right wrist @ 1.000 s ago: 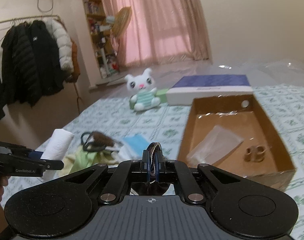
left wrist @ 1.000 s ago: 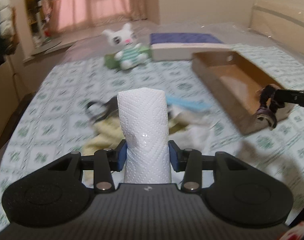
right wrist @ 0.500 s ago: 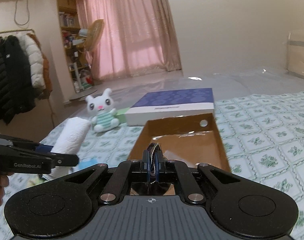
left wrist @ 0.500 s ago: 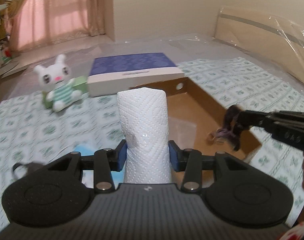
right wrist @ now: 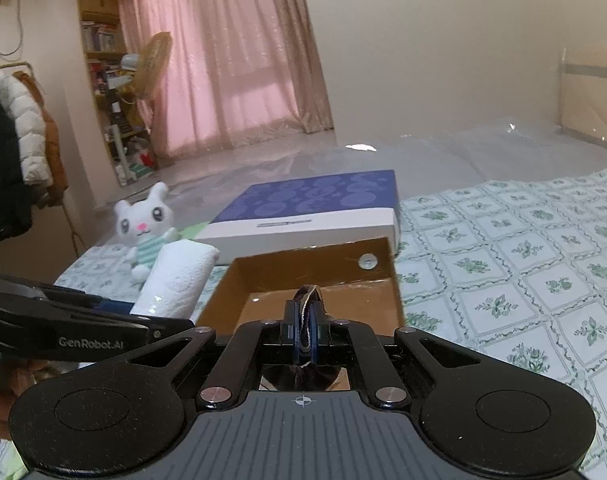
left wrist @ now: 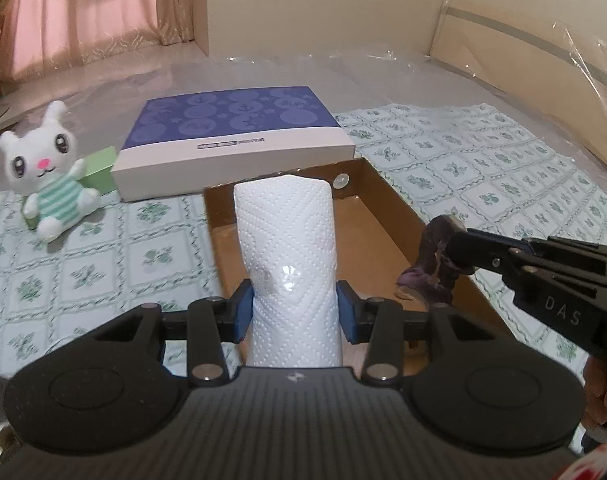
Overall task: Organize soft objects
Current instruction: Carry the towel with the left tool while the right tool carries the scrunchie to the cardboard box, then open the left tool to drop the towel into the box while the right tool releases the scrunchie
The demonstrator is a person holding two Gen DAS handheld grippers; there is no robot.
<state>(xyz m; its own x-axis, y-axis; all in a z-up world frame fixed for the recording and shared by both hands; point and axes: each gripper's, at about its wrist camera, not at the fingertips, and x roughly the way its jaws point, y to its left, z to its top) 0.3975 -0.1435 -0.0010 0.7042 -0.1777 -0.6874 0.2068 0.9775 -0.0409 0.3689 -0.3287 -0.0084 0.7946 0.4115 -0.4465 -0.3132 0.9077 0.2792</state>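
Observation:
My left gripper (left wrist: 290,312) is shut on a white paper towel roll (left wrist: 289,252), held upright above the near end of an open brown cardboard box (left wrist: 387,216). My right gripper (right wrist: 304,322) is shut on a dark purple scrunchie (right wrist: 307,300) and hangs over the same box (right wrist: 263,268). In the left wrist view the right gripper (left wrist: 453,254) comes in from the right with the scrunchie (left wrist: 433,268) dangling over the box's right wall. In the right wrist view the left gripper (right wrist: 171,324) holds the roll (right wrist: 175,280) at the box's left edge.
A white bunny plush (left wrist: 49,172) in a striped shirt sits on the patterned bed cover at the left, against a green block (left wrist: 99,168). A purple and white flat box (left wrist: 231,144) lies behind the cardboard box. A plastic-wrapped headboard (left wrist: 535,80) stands at the right.
Both grippers moved forward over the cardboard box with their loads. The box and the purple box now look nearer. The pile of cloths on the bed has dropped out of view.

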